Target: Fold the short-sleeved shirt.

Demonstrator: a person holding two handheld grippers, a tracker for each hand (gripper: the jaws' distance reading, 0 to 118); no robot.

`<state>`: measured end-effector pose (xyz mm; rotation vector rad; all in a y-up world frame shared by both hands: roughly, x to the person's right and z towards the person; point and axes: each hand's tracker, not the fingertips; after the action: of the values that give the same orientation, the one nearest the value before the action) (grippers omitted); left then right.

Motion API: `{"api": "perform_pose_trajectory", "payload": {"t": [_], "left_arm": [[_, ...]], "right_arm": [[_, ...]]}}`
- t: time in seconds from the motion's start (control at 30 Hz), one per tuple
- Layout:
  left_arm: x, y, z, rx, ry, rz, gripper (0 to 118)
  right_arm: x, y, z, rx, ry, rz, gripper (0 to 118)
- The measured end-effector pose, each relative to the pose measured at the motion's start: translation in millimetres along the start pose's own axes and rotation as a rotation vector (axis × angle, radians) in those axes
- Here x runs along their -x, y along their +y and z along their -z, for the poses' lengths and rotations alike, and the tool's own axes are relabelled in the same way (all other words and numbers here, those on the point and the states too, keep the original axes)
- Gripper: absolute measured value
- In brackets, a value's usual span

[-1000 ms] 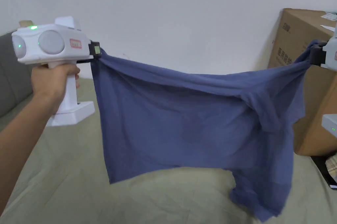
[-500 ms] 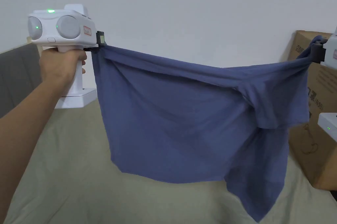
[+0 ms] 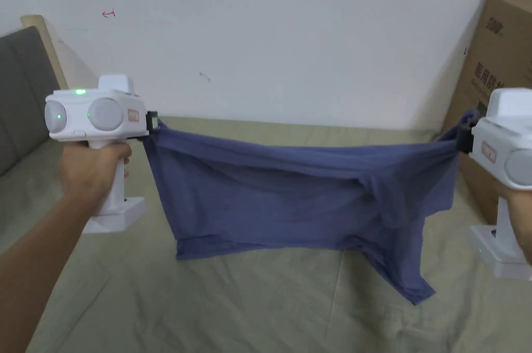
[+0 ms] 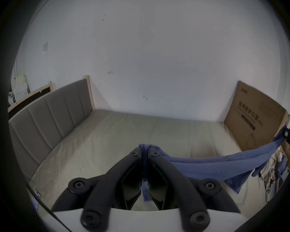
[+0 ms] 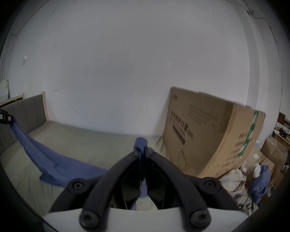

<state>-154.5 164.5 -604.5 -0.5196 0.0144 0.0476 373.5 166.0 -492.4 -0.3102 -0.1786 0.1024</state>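
A blue short-sleeved shirt (image 3: 291, 193) hangs stretched between my two grippers over the bed, its lower edge and a right-hand flap resting on the sheet. My left gripper (image 3: 152, 121) is shut on the shirt's left corner; in the left gripper view the jaws (image 4: 144, 149) pinch a blue tuft. My right gripper (image 3: 464, 136) is shut on the right corner, and blue cloth (image 5: 141, 142) sticks out past its closed jaws (image 5: 143, 149). The far gripper (image 5: 4, 118) shows at the left edge of the right gripper view.
An olive-green sheet covers the bed (image 3: 234, 297). A grey padded headboard (image 3: 21, 89) stands at the left. A large cardboard box (image 3: 501, 73) leans on the wall at the right. Boxes and cloth clutter (image 5: 258, 177) lie beyond the bed's right side.
Both grippers have come down with the shirt, so its lower edge now rests on the sheet instead of hanging free. The head camera has tilted, showing more wall and bed.
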Motion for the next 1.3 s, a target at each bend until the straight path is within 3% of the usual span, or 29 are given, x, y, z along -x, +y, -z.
{"api": "perform_pose_trajectory", "payload": {"t": [0.23,0.6,0.87,1.13,1.3], "left_arm": [[7.5,-92.5,2.6,0.123,-0.012,0.009,3],[27.0,-227.9,-70.8,0.290,-0.026,0.031,3],[60.4,-283.1,-141.6,0.338,-0.012,-0.030,3],[78.8,-335.5,-195.8,0.393,-0.001,-0.032,3],[85.6,-364.8,-207.6,0.448,0.011,-0.043,3]], "right_arm": [[3.4,-83.5,-12.3,0.130,0.025,0.039,1],[9.2,-179.2,-123.9,0.249,0.059,0.121,1],[7.0,-218.4,-207.5,0.297,0.030,0.125,1],[10.9,-268.9,-267.5,0.398,0.008,0.049,1],[5.3,-304.4,-282.8,0.501,0.007,0.082,1]]}}
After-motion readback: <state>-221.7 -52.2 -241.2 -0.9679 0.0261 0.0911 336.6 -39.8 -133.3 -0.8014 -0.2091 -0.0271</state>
